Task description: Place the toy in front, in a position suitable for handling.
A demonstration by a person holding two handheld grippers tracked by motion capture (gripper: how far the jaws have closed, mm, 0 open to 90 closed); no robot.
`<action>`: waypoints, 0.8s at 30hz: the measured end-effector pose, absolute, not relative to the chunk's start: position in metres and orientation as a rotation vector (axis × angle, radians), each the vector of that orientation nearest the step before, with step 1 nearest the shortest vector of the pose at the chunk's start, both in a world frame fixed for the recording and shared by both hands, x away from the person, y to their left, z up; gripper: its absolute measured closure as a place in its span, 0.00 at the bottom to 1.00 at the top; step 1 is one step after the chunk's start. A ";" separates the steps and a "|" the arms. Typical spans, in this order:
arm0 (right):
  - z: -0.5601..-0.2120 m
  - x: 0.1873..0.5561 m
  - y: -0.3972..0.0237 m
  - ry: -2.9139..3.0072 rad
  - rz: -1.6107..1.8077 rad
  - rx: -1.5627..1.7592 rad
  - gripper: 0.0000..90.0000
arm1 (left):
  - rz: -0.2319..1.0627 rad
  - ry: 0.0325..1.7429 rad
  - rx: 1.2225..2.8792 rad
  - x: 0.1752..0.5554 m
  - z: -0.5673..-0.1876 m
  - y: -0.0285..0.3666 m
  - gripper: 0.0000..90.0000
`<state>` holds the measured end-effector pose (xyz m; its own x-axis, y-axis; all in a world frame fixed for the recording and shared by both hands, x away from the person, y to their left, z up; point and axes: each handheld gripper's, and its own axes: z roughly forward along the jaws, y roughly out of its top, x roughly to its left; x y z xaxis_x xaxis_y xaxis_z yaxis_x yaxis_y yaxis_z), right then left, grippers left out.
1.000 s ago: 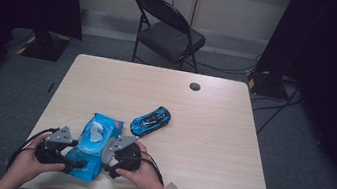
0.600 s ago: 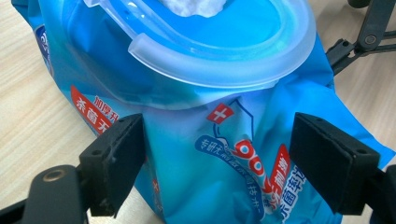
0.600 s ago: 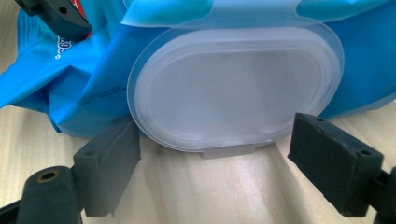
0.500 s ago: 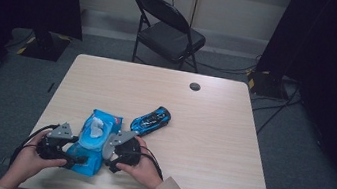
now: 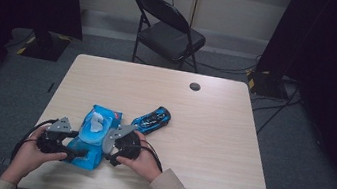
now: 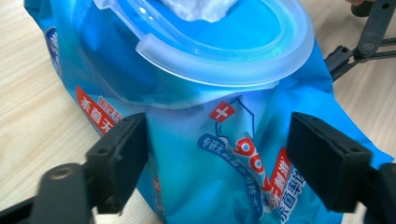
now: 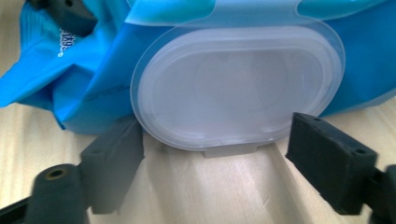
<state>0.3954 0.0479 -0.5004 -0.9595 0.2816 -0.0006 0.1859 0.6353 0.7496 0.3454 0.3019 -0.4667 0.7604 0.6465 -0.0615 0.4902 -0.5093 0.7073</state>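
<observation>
Wipes pack (image 5: 93, 136) at the worktop's (image 5: 211, 131) near edge, lid (image 7: 233, 91) flipped open.
Left tool (image 5: 78, 152) wide astride the pack's end; right tool (image 5: 108, 142) wide before the lid; toy car (image 5: 151, 119) just beside.

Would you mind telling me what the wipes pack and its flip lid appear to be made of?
The wipes pack looks like soft glossy plastic film: it creases and reflects light. The flip lid seems rigid translucent plastic, frosted, with a moulded rim and tab.
</observation>
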 end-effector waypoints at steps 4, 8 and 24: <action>-0.501 0.391 0.043 2.734 1.228 0.404 0.22 | 0.263 0.834 2.193 0.340 -0.460 0.308 0.29; -0.498 0.385 0.037 2.728 1.234 0.415 0.22 | 0.258 0.838 2.192 0.332 -0.454 0.315 0.27; -0.485 0.358 0.049 2.717 1.292 0.396 0.20 | 0.195 0.883 2.251 0.318 -0.466 0.315 0.31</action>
